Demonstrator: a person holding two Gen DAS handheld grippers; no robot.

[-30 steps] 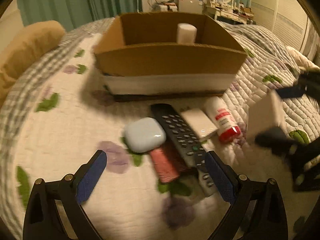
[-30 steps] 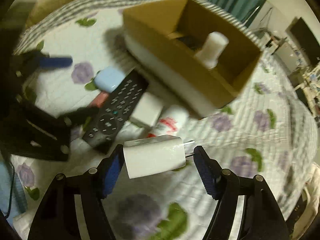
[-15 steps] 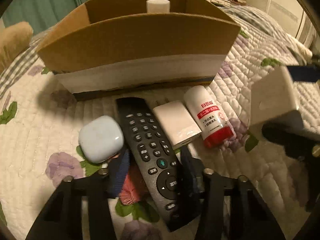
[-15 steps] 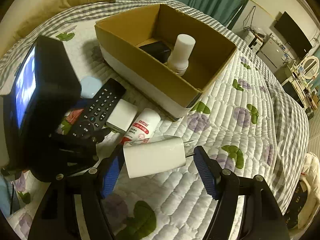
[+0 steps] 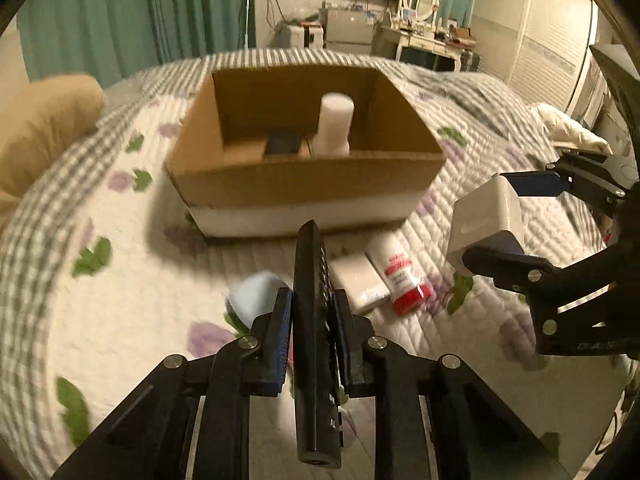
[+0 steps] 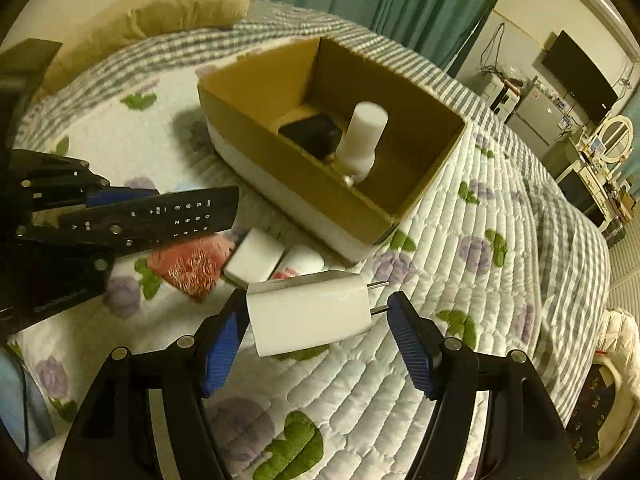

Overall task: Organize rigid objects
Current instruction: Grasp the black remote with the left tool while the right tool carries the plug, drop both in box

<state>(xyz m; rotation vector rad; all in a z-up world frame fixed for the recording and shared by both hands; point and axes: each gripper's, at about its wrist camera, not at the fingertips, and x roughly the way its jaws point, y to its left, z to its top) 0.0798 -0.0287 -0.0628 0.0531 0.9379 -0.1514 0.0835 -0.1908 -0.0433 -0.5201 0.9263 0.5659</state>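
My left gripper (image 5: 312, 312) is shut on a black remote (image 5: 314, 320) and holds it edge-up above the quilt, in front of the cardboard box (image 5: 304, 184). The remote also shows in the right wrist view (image 6: 160, 220). My right gripper (image 6: 316, 328) is shut on a white charger plug (image 6: 308, 316), its prongs pointing right, held above the quilt; the plug also shows in the left wrist view (image 5: 484, 220). The box (image 6: 304, 176) holds a white bottle (image 6: 362, 140) and a dark object (image 6: 312, 132).
On the quilt by the box lie a light blue case (image 5: 256, 296), a white block (image 5: 360, 284), a red-capped tube (image 5: 400, 280) and a pink item (image 6: 192, 264). A tan pillow (image 5: 40, 128) lies at the left.
My left gripper closed on the black remote and lifted it off the quilt, turning it edge-up. My right gripper still holds the charger plug, little moved.
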